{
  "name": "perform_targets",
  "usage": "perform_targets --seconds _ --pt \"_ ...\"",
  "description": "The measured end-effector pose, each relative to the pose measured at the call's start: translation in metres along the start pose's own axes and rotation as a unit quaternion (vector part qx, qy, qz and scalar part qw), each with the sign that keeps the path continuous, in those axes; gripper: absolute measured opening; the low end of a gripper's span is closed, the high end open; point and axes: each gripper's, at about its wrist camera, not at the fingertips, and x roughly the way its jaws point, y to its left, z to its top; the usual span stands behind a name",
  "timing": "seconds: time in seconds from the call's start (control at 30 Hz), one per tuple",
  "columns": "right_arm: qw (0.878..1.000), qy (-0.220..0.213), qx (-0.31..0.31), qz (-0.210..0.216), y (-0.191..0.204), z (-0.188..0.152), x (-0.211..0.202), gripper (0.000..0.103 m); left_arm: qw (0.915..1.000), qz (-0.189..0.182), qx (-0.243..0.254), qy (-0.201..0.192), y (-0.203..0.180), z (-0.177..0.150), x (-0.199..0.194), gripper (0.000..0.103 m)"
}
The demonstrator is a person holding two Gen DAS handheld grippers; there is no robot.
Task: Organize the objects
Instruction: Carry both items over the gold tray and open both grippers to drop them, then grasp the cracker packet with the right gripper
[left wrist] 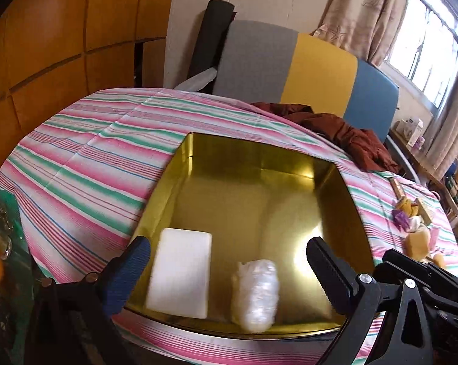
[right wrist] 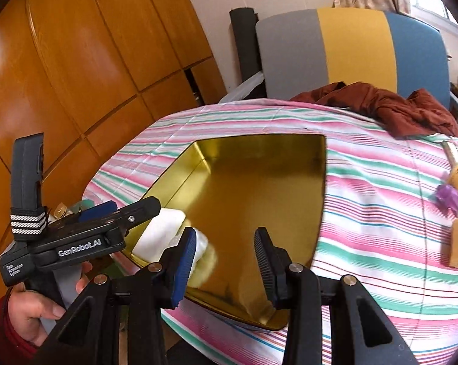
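The surface (left wrist: 86,158) is covered by a cloth striped in pink, green and white; I see it from both wrist views. On it rests a gold tray (left wrist: 253,158), square and shallow, with a shiny floor. A rust-red cloth (left wrist: 356,140) lies crumpled at the far edge, in front of a chair back (left wrist: 317,76) banded grey, yellow and blue.

My left gripper (left wrist: 229,261) hovers over the near side of the tray, jaws spread wide, with nothing pressed between the pads. Below it, on the tray floor, lie a white block (left wrist: 180,273) and, just beside it, a clear-wrapped bundle (left wrist: 256,295).

My right gripper (right wrist: 226,255) stands over the tray with a narrow gap between its jaws and nothing in that gap; the bundle sits behind its blue pad (right wrist: 185,266). In this view a hand (right wrist: 31,313) grasps the left gripper's handle.

Small things (left wrist: 417,222), yellow, purple and white, lie in a cluster on the surface well to the right of the tray.
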Motion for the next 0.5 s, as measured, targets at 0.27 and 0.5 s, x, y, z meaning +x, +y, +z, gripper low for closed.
perform_targets --seconds 0.27,0.5 --pt "0.998 -0.042 0.017 -0.038 -0.033 -0.001 -0.034 0.04 0.9993 -0.038 0.006 0.001 -0.036 0.001 -0.008 0.103" --pt "0.993 -0.057 0.06 -0.08 -0.084 -0.014 -0.063 0.04 0.9974 -0.06 0.038 0.007 -0.081 -0.003 -0.012 0.103"
